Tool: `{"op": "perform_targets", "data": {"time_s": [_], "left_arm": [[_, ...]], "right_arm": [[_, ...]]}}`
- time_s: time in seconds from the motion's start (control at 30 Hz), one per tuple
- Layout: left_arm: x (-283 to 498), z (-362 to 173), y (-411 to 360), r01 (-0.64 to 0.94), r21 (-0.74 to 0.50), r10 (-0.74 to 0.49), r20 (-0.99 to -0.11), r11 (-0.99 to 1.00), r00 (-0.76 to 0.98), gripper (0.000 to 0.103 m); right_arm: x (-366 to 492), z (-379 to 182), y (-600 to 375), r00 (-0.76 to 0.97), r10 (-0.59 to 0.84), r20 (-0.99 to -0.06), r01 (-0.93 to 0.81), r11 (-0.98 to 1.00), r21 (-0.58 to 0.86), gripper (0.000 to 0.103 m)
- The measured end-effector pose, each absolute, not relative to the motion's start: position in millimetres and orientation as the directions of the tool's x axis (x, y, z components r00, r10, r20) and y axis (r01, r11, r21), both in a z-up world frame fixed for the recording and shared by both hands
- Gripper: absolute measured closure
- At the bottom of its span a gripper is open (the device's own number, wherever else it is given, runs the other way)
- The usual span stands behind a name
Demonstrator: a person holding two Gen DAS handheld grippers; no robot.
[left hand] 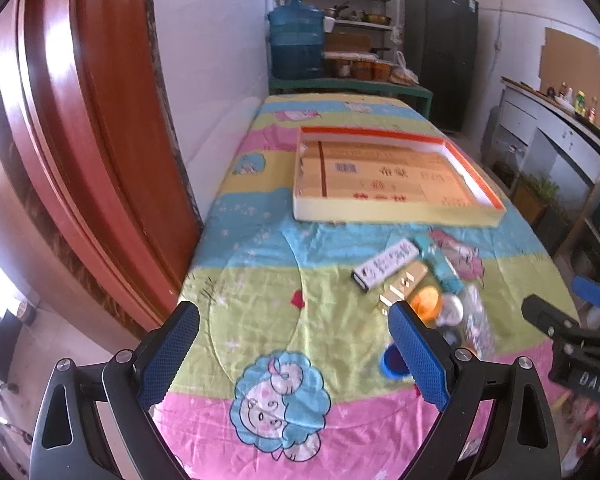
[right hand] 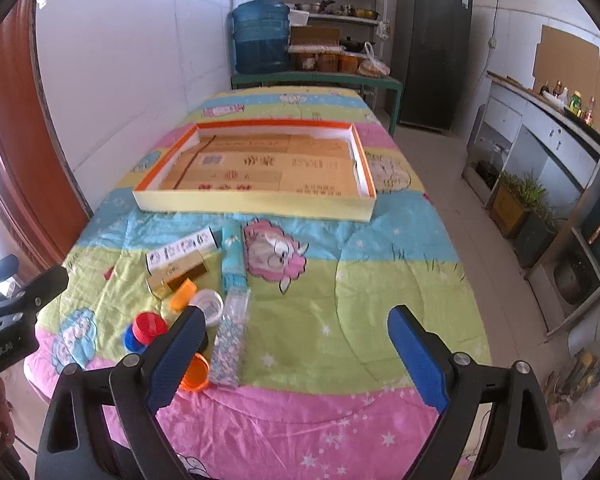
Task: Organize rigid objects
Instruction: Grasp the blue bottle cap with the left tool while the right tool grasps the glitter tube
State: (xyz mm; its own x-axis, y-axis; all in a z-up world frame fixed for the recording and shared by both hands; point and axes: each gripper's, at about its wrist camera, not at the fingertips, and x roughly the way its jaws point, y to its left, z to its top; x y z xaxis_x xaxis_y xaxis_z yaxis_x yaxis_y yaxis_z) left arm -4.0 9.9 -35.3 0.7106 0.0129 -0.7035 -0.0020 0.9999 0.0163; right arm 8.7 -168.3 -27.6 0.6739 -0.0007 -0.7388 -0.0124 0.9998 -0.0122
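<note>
I hold my left gripper [left hand: 294, 354] and right gripper [right hand: 296, 356] spread wide, empty, above the cluttered tablecloth [right hand: 340, 280] near the tray [right hand: 256, 202].

Tray [right hand: 256, 202] lies behind the cluttered boxes [right hand: 180, 248]

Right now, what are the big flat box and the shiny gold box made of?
The big flat box looks like matte cardboard: thin pale walls, an orange inner edge, and printed brown card lining its bottom. The shiny gold box is probably card too, with a glossy metallic finish, since it has sharp folded edges and catches the light. Neither can be told for sure.
</note>
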Motion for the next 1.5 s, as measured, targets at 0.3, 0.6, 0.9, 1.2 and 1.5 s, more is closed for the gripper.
{"op": "perform_targets", "data": {"time_s": [0.3,0.6,0.9,1.2,1.5], "left_arm": [[-4,-70,-13,0.135,0.013,-0.081,-0.744,0.991,0.664,0.007],[4,-95,-31,0.232,0.01,-0.137,-0.78,0.973,0.611,0.008],[11,-106,-33,0.251,-0.008,-0.164,-0.779,0.968,0.605,0.034],[12,-102,-22,0.242,-0.03,-0.175,-0.775,0.97,0.607,0.088],[15,-95,-12,0.23,-0.101,-0.223,-0.765,0.968,0.605,0.091]], "right_arm": [[14,-49,-162,0.618,0.068,-0.783,-0.059,0.997,0.04,0.022],[21,-55,-161,0.594,0.113,-0.796,-0.091,0.993,0.074,0.027],[31,-69,-155,0.556,0.139,-0.82,-0.12,0.989,0.087,0.043],[40,-77,-143,0.528,0.213,-0.822,-0.18,0.974,0.137,0.077],[35,-67,-160,0.56,0.225,-0.798,-0.152,0.974,0.168,0.083]]}}
